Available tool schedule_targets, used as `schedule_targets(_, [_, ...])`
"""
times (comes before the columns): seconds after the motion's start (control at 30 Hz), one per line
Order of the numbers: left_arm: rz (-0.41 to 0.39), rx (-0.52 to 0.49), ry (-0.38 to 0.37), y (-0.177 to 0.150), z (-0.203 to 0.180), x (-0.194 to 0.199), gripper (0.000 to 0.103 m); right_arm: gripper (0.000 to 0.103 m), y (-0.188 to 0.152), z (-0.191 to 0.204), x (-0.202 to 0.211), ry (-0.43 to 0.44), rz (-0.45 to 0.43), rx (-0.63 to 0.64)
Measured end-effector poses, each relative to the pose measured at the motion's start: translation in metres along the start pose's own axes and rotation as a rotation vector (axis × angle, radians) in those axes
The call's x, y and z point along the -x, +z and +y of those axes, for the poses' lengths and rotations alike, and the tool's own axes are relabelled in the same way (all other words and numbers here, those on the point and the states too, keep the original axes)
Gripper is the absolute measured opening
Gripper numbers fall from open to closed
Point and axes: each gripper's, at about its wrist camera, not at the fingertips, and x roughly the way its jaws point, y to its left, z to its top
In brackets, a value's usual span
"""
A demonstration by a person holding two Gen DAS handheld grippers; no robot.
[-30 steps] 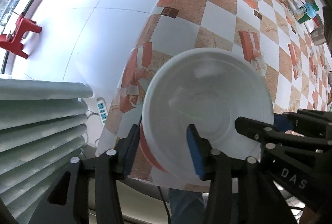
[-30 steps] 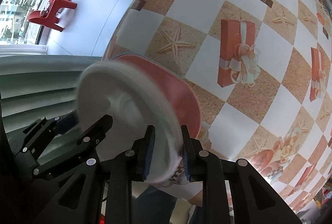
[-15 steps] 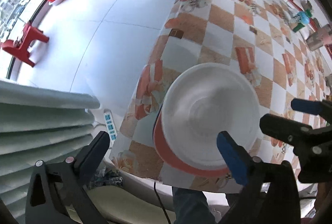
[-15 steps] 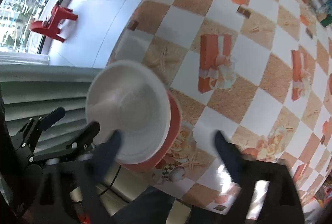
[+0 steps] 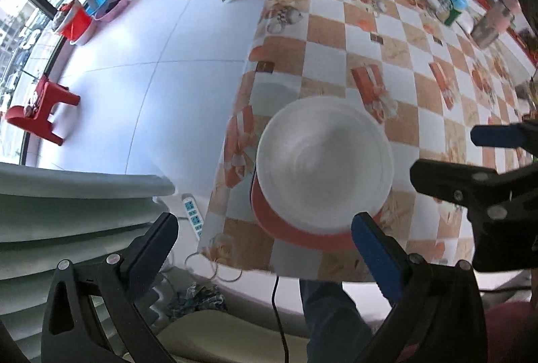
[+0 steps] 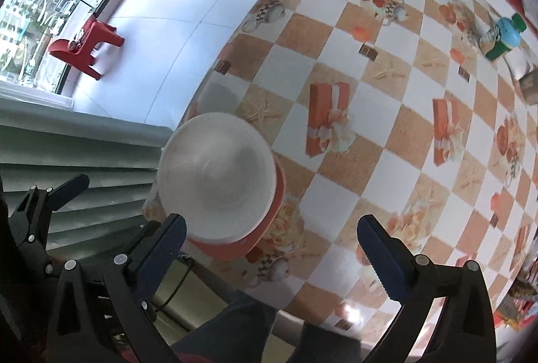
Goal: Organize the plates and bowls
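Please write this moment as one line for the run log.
left gripper: open | right gripper: open | white bowl: nested in orange bowl | location: table near edge

probably a home dining area: patterned tablecloth, tiled floor, red plastic stool.

Our left claw has its jaws spread wide, fingers at 7 and 5 o'clock, gripping nothing. Our right claw is likewise spread and unloaded; in the left wrist view it enters at 3 o'clock.
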Motion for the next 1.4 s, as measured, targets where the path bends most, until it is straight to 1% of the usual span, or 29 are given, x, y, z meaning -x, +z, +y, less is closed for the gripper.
schedule_targets(0.07, [0.01, 0.005, 0.0, -0.003, 0.001, 0.0, 0.103, 0.102, -0.002, 0.003, -0.002, -0.002, 0.012, 0.003])
schedule_targets(0.3, [0.006, 0.017, 0.006, -0.003, 0.004, 0.003, 0.103, 0.102, -0.003, 0.009, -0.006, -0.011, 0.03, 0.014])
schedule_targets(0.63, [0.005, -0.021, 0.012, -0.003, -0.003, 0.004, 0.103, 0.102, -0.004, 0.015, -0.009, -0.018, 0.041, 0.03])
schedule_targets(0.9, [0.014, -0.023, 0.006, -0.005, -0.006, 0.003, 0.103, 0.102, -0.006, 0.016, -0.009, -0.02, 0.042, 0.033])
schedule_targets(1.13, [0.036, -0.048, -0.001, -0.009, -0.011, 0.0, 0.103, 0.102, -0.009, 0.015, -0.012, -0.017, 0.051, 0.028])
schedule_targets(1.4, [0.071, -0.043, -0.014, -0.015, -0.012, -0.007, 0.103, 0.102, -0.014, 0.015, -0.019, -0.011, 0.072, 0.021])
